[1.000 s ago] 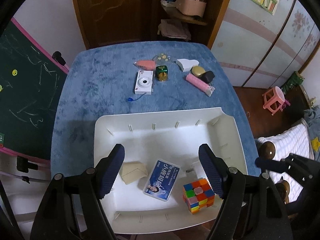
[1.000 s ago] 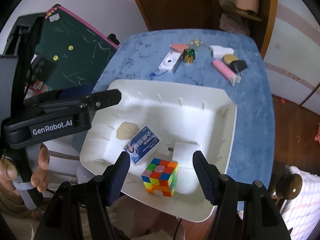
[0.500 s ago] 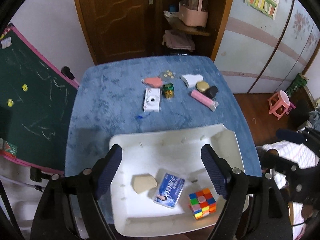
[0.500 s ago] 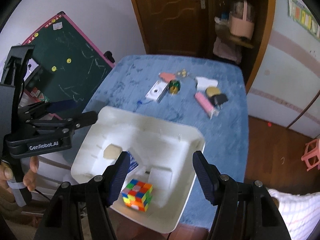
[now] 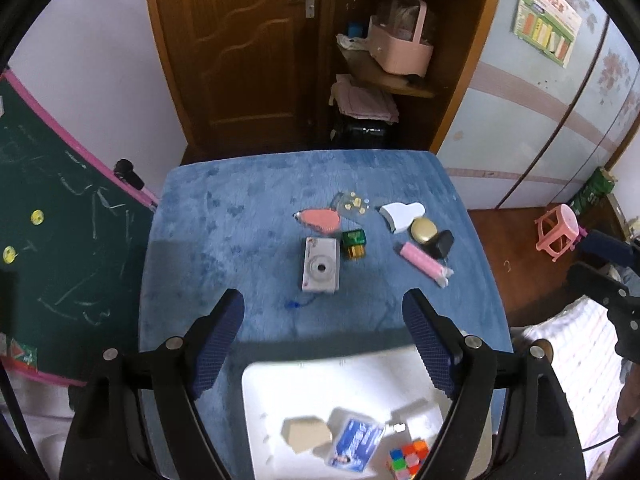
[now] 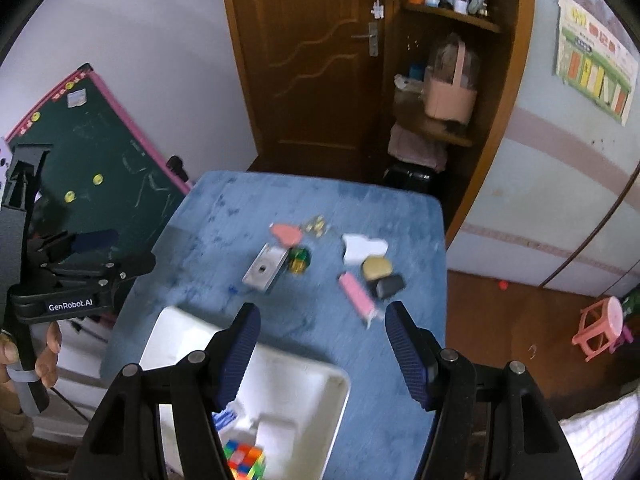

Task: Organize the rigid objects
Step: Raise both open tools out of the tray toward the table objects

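On plush blue cloth (image 5: 224, 240) | glossy white tray (image 5: 280, 380), boxy camera (image 5: 320, 266) | left gripper (image 5: 324, 344), right gripper (image 6: 322, 354) released, empty

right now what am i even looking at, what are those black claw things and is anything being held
Those black claws are two hand-held grippers; a person carries one in each hand, and each has a wide-angle camera looking along its fingers. One picture is from the left gripper, the other from the right gripper. Both are open and hold nothing.

Below them is a table with a blue cloth. At its near edge sits a white tray with a colour cube, a blue card case and a tan block. Farther back on the cloth lie a white camera, a pink tube, a small green box and a few other small things. In the right view, a hand grips the left gripper's handle.
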Tool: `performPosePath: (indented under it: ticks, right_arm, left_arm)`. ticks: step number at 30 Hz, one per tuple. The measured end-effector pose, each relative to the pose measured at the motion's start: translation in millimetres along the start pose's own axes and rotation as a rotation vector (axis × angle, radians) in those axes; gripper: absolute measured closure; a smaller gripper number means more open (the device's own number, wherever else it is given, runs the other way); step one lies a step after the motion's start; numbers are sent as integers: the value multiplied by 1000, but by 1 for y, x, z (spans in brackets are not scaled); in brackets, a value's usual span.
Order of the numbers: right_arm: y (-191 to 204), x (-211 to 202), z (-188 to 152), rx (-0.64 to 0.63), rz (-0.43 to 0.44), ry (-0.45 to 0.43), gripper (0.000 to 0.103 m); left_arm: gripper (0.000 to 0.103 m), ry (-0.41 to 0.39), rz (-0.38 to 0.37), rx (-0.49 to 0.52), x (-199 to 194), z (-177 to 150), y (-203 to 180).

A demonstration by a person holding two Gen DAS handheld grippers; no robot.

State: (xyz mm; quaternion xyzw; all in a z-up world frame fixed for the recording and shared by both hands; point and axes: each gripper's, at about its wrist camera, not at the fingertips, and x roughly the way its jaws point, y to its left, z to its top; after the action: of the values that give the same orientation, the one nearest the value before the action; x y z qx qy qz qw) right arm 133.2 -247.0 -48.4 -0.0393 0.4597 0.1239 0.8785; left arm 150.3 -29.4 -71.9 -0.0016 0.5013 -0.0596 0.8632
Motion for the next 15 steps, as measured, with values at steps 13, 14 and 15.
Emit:
performPosePath:
  ticks: [13, 14, 15]
  right_arm:
    - [-30, 123, 56, 20, -18, 136, 37]
    - [-33, 135, 56, 25, -15, 154, 37]
    - [-36, 150, 55, 32, -13, 180, 37]
  left_arm:
    - [19, 221, -46, -71, 134, 33, 11]
    - [19, 245, -46, -75, 147, 32, 10]
    - [19, 266, -47, -81, 158, 30, 11]
